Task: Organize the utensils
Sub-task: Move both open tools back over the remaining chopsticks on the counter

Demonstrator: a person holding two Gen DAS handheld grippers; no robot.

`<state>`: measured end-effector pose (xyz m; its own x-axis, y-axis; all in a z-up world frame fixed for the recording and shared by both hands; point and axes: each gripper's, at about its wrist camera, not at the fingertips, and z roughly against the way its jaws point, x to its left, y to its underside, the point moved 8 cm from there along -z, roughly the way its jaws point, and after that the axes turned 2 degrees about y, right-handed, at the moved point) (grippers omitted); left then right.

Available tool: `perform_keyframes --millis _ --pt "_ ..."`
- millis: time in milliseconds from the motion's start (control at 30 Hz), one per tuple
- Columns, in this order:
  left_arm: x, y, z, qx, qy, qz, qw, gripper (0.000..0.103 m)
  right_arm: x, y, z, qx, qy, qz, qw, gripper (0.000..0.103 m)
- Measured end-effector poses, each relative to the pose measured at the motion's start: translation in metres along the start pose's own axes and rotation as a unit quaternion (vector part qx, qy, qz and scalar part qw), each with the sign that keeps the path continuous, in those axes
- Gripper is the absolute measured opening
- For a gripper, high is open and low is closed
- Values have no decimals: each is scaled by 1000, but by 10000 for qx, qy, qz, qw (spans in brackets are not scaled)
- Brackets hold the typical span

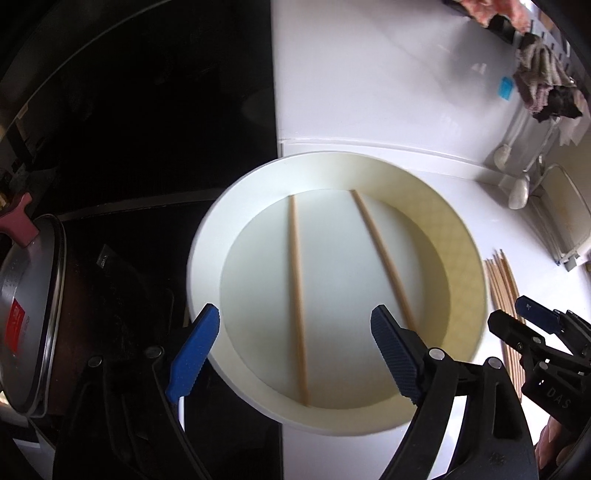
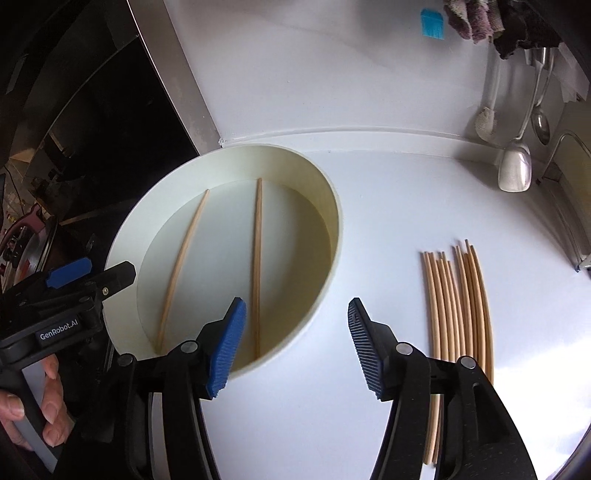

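A round cream basin sits on the white counter with two wooden chopsticks lying in it, one on the left and one on the right. A pile of several chopsticks lies on the counter to the basin's right. My left gripper is open and empty above the basin's near side. My right gripper is open and empty over the basin's right rim, left of the pile. The left gripper also shows in the right wrist view.
A black stove surface lies left of the counter, with a metal pot and lid at the near left. Spoons and a brush hang at the back right under cloths. A blue tag is on the wall.
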<state>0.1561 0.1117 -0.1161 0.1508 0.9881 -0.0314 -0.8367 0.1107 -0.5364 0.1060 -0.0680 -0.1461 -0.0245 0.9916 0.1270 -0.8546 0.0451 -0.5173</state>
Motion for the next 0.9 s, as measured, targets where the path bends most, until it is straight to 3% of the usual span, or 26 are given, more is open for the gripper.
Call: perform_keyframes --millis 333,567,900 --pt "-54 17 16 61 134 -283 9995 83 -55 23 35 -79 148 -271 9995 58" --pt "-90 14 29 18 116 -319 9994 83 -100 21 53 -201 222 -405 9987 60" --pt "-131 15 33 -4 240 -396 9989 83 -148 28 59 -183 239 -681 9972 61"
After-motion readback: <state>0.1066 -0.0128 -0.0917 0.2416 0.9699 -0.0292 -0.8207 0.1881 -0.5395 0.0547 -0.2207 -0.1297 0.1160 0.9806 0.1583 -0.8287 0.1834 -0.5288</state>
